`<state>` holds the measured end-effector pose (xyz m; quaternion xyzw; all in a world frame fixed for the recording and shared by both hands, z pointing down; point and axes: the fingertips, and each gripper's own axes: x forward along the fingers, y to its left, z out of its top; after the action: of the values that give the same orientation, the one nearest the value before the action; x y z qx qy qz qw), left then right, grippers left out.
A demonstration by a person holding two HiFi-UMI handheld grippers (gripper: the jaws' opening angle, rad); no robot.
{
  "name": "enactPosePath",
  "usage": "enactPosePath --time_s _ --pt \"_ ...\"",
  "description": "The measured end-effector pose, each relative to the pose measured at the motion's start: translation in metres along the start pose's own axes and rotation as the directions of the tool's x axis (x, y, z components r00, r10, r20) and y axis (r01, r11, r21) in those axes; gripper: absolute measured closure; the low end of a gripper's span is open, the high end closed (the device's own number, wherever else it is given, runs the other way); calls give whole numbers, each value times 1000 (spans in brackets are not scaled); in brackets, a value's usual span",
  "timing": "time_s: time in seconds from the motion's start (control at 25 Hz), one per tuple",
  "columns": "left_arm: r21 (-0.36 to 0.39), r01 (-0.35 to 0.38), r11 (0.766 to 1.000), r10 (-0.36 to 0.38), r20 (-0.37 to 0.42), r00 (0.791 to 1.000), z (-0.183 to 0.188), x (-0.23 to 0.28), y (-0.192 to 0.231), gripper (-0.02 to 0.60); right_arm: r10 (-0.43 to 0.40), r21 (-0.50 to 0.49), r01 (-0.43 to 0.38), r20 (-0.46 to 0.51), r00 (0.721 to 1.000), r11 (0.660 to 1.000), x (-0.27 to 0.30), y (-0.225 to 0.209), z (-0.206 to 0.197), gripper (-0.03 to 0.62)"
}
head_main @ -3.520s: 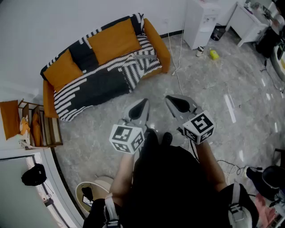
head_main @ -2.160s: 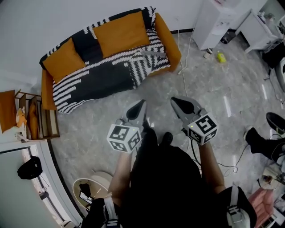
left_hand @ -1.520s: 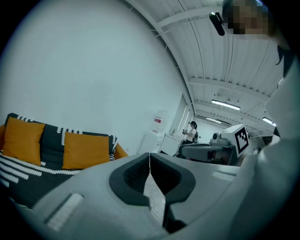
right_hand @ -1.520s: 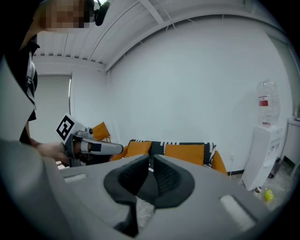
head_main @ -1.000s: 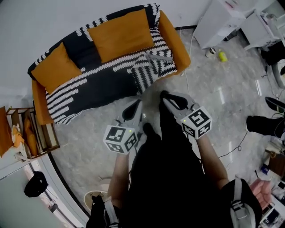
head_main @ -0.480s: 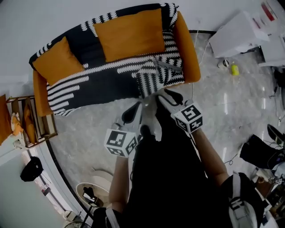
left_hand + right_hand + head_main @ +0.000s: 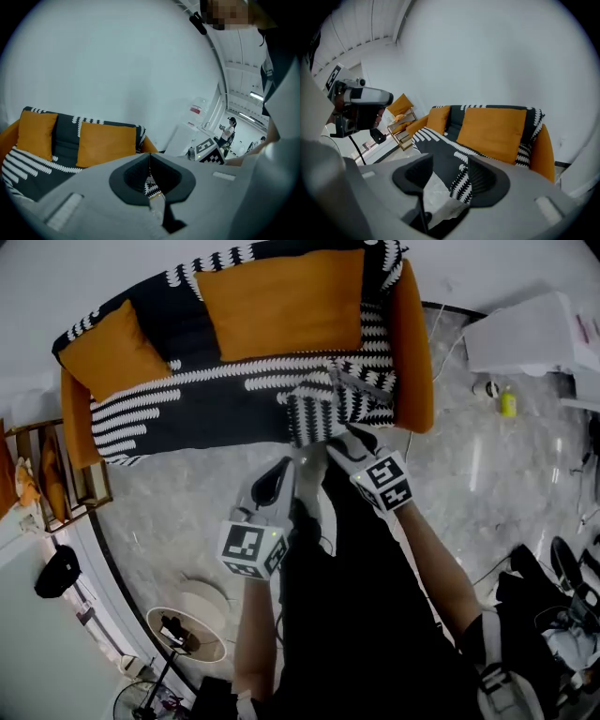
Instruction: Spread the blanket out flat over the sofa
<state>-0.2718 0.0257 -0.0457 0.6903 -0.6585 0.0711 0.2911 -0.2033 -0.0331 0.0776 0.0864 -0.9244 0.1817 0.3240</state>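
An orange sofa (image 7: 414, 362) carries a black-and-white patterned blanket (image 7: 216, 404) over its back and seat. On the right of the seat the blanket is bunched in a fold (image 7: 323, 399) that hangs over the front edge. My right gripper (image 7: 339, 442) is just in front of that fold; its jaws have just been opening and stand open with nothing between them (image 7: 450, 171). My left gripper (image 7: 284, 468) hangs lower left over the floor, its jaws shut and empty (image 7: 150, 161). The blanket (image 7: 440, 154) shows beyond the right jaws.
Two orange cushions (image 7: 281, 301) (image 7: 112, 352) lean on the sofa back. A white cabinet (image 7: 525, 334) and a yellow bottle (image 7: 507, 404) are at the right. A wooden rack (image 7: 47, 474) is at the left, a round stand base (image 7: 183, 629) behind me, and a camera rig (image 7: 361, 101) nearby.
The sofa has come much closer in the head view. Both grippers have moved forward and down toward the right front of the seat, the right one ahead.
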Motion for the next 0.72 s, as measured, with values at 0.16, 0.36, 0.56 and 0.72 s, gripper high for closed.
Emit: enactPosePath --time_s 0.16,0.36,0.56,0.72 --pt "-26 -22 999 21 -21 1000 -7 32 16 571 -20 10 20 -42 999 1000 39 -40 -13 378" --pt "-46 -41 998 39 -55 998 -19 73 41 571 -38 52 43 -109 993 998 93 -92 -42 378" --pt "-66 -49 997 42 -97 994 -49 105 59 571 -48 109 63 -138 989 992 149 -141 -72 378" --pt "-101 -54 993 39 -145 989 -83 125 74 571 -70 90 86 -165 984 992 192 -169 -94 378"
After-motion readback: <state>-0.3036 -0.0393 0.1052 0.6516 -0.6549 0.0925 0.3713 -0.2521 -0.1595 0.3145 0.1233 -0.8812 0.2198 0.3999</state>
